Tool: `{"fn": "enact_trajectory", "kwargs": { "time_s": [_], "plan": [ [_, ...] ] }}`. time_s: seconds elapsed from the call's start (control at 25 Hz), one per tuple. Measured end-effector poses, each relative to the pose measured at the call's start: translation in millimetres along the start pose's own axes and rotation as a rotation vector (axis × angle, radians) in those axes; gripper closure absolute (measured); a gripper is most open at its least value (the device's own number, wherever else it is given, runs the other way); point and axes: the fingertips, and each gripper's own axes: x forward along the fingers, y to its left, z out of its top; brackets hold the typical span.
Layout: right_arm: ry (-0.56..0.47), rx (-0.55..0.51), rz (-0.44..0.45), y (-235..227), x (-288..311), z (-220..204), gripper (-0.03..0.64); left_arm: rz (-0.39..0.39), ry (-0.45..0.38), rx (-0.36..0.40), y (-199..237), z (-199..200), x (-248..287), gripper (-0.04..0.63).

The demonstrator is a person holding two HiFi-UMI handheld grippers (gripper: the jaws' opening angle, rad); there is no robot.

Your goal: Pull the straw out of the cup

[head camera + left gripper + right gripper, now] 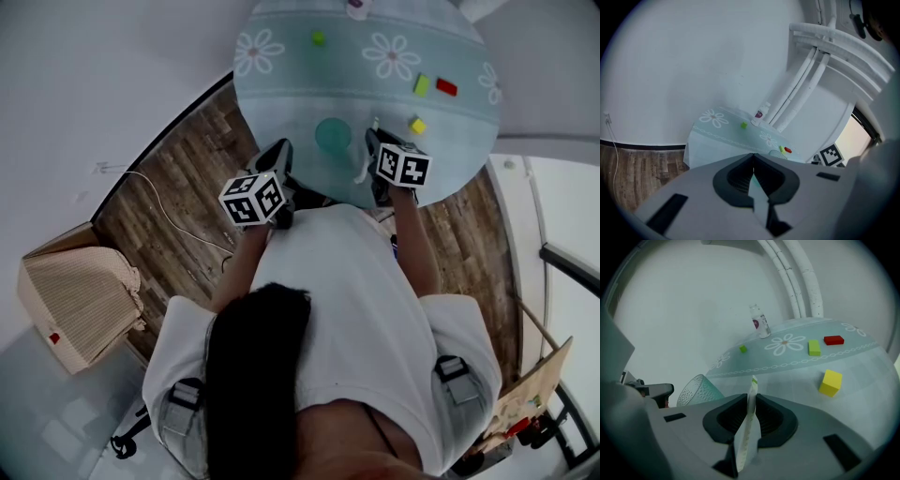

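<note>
A clear teal cup (333,136) stands upright near the front edge of the round table (281,89). In the right gripper view the cup (696,389) is to the left of the jaws and holds no straw. My right gripper (752,397) is shut on a white paper-wrapped straw (749,437), which stands on edge between the pads, above the table and to the right of the cup. In the head view the right gripper (374,139) sits just right of the cup, and the left gripper (280,150) hangs just left of it. The left gripper (753,161) is shut with nothing in it.
A yellow block (830,382), a green block (814,347), a red block (833,340) and a small green block (743,348) lie on the flowered cloth. A small bottle (760,322) stands at the far edge by white pipes. A cardboard box (80,295) sits on the floor.
</note>
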Motion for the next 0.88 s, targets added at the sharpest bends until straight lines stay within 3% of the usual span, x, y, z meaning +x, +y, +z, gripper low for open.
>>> {"fn": "enact_trajectory", "kwargs": {
  "time_s": [0.4, 0.88],
  "plan": [
    [0.102, -0.057, -0.052, -1, 15, -24, 0.558, -0.001, 0.014, -0.011, 6, -1, 1, 0.584],
    [0.112, -0.082, -0.103, -7, 20, -36, 0.558, 0.017, 0.007, -0.030, 21, 1, -4, 0.584]
  ]
}}
